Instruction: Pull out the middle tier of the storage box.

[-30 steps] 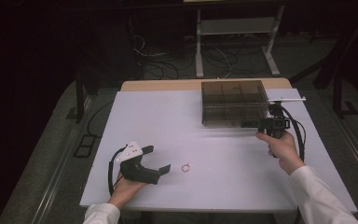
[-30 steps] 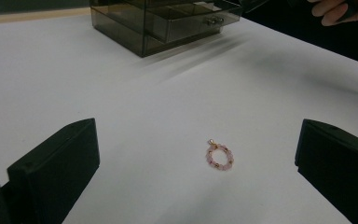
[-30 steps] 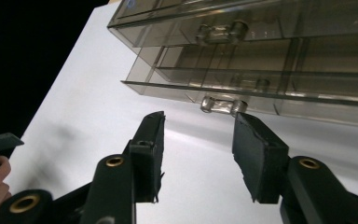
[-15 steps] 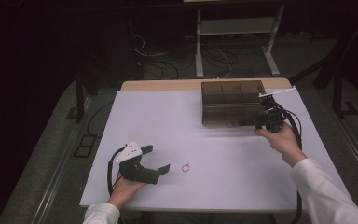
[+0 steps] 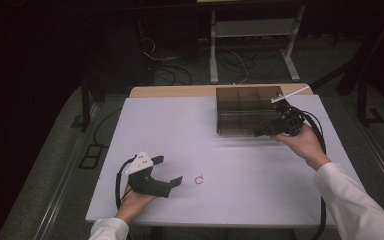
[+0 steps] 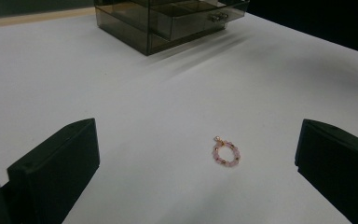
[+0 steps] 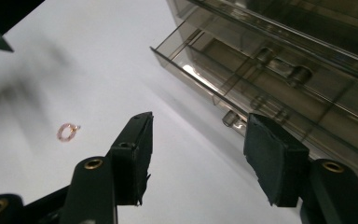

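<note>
Left tool (image 5: 176, 181) spread and empty at 7 o'clock, beaded ring (image 5: 198, 179) loose on the bench (image 5: 190, 130) just beyond; right tool (image 5: 256, 133) at 2 o'clock, just opened, empty, at the organiser's (image 5: 247, 110) part-open drawer (image 7: 205, 70): risk of ring skidding from a shallow pinch.

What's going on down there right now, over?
Left gripper open, resting on the table, aimed at the bead ring. Right gripper open, jaws just been opening, nothing between them, by the drawer box, one drawer ajar. Path to ring clear.
</note>
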Demonstrator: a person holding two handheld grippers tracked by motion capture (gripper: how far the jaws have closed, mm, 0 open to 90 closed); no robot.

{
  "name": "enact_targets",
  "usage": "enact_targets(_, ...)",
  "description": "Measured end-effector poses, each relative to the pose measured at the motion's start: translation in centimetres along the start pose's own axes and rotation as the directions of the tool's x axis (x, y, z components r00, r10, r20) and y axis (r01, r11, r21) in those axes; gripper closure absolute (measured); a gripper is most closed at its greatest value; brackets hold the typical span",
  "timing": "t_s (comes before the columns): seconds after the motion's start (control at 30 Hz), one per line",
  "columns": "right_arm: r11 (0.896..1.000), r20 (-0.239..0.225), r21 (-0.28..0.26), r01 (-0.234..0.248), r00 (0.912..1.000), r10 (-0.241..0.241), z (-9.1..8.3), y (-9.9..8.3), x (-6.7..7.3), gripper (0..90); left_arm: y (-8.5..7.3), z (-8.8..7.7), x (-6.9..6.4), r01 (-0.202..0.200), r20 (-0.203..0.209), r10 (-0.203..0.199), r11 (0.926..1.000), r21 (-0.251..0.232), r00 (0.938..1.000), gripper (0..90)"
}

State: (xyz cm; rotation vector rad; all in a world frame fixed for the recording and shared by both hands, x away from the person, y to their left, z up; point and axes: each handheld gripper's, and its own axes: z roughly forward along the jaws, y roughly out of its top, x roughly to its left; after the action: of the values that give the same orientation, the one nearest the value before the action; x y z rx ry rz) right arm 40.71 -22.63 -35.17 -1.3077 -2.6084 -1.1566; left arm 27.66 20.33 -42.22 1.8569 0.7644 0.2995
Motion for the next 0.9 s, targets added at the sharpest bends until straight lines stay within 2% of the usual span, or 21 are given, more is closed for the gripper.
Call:
enact_targets(0.17, 0.996, 0.010, 0.039, 0.085, 0.9963, -0.085, 0.3, 0.5, -0.1, 41.3, 0.0, 0.0, 0.0, -0.004, -0.003, 0.004, 1.0000, 0.008, 1.0000, 0.0)
enact_targets(0.3, 0.992, 0.026, 0.033, 0.123, 0.9919, -0.124, 0.5, 0.6, -0.3, 40.4, 0.0, 0.0, 0.0, -0.007, -0.002, 0.007, 0.9999, 0.009, 1.0000, 0.0)
enact_targets(0.4, 0.990, 0.023, 0.023, 0.140, 0.9898, -0.141, 0.6, 0.7, -0.4, 40.8, 0.0, 0.0, 0.0, -0.012, -0.001, 0.012, 0.9999, 0.010, 0.9999, 0.0)
enact_targets(0.47, 0.985, 0.012, 0.023, 0.169, 0.9855, -0.169, 0.9, 0.8, -0.4, 41.2, 0.0, 0.0, -0.1, -0.012, 0.001, 0.012, 0.9999, 0.010, 0.9999, 0.0)
enact_targets(0.7, 0.979, -0.017, 0.024, 0.200, 0.9797, -0.200, 1.6, 0.8, -0.7, 42.1, 0.0, 0.0, -0.1, -0.015, 0.002, 0.015, 0.9998, 0.010, 0.9999, 0.0)
enact_targets(0.8, 0.975, -0.015, 0.031, 0.219, 0.9758, -0.218, 2.2, 0.8, -1.0, 42.2, 0.0, 0.1, -0.1, -0.015, 0.003, 0.015, 0.9998, 0.010, 0.9999, 0.0)
enact_targets(0.9, 0.975, -0.011, 0.031, 0.218, 0.9760, -0.218, 2.5, 0.8, -1.2, 42.1, 0.0, 0.1, -0.1, -0.016, 0.003, 0.016, 0.9998, 0.010, 0.9999, 0.0)
